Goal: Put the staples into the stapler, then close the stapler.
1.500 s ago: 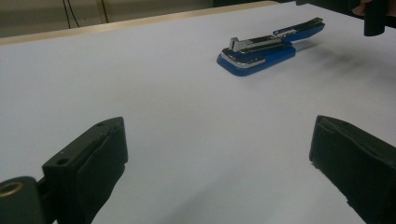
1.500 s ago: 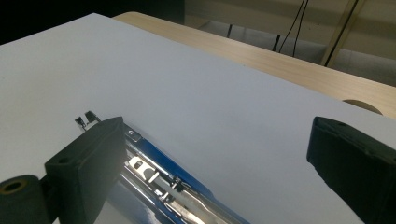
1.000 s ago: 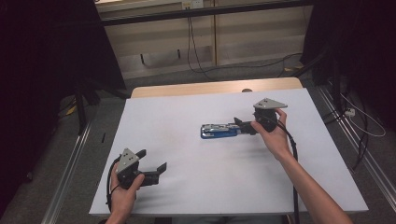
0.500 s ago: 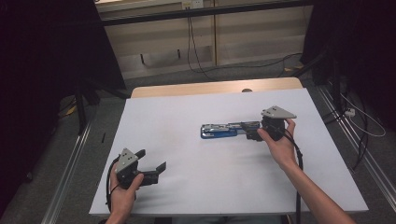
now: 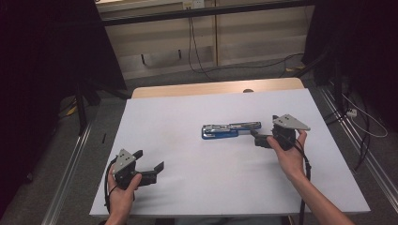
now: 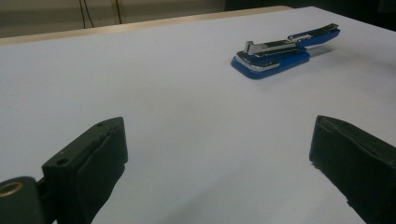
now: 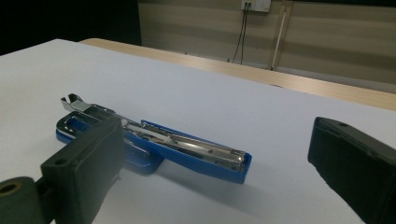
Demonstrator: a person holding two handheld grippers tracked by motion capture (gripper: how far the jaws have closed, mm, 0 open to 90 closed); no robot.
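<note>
Reaching toward the blue stapler from its right end, the right gripper has its fingers spread wide and released, holding nothing; in the right gripper view the stapler lies just ahead, one finger overlapping its near side while the other finger stands well off to the side. The stapler rests flat near the middle of the white table, swung open so that its metal magazine arm stretches out in line with the blue base. That open, jointed shape is the likely trouble: if the fingers close on the upper arm alone, the hinge may swing and the base may drop or drag; if they close off-centre on the smooth metal, the stapler may slide across the slick table rather than be gripped. Coming in low and from the end, one finger could also nudge the tip and spin the stapler before the other makes contact. The left gripper sits well apart at the near left of the table, its fingers likewise open and empty, too far to steady anything. Nothing lies between the right gripper and the stapler; beyond the table's wooden far edge, cables trail over the floor, clear of the work.
</note>
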